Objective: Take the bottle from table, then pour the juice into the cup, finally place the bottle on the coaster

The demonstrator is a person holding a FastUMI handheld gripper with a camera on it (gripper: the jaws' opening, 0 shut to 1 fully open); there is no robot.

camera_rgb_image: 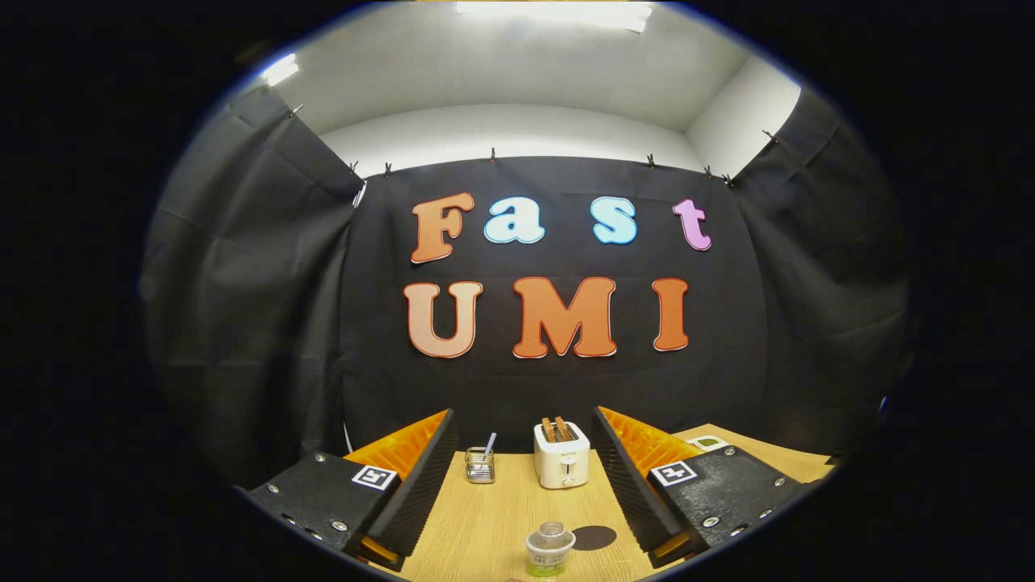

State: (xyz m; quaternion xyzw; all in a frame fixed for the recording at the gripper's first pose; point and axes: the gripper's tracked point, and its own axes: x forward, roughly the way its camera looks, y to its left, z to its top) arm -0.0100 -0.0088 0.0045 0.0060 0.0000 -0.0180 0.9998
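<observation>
- Gripper [525, 485]: 2 fingers spread wide, nothing between the pads, touching nothing.
- Cup [549, 550]: clear, stands on the table [485, 517] between the fingers, close to the camera; greenish at its base.
- Coaster [594, 537]: dark round disc, flat on the table just beside the cup, on its right, inside the right finger.
- Toaster [561, 455]: white, 2 slices up, beyond the fingertips at the table's far edge.
- Wire holder [479, 466]: left of the toaster, 1 straw leaning in it.
- Small green-and-white item [708, 442] beyond the right finger; can't tell what.
</observation>
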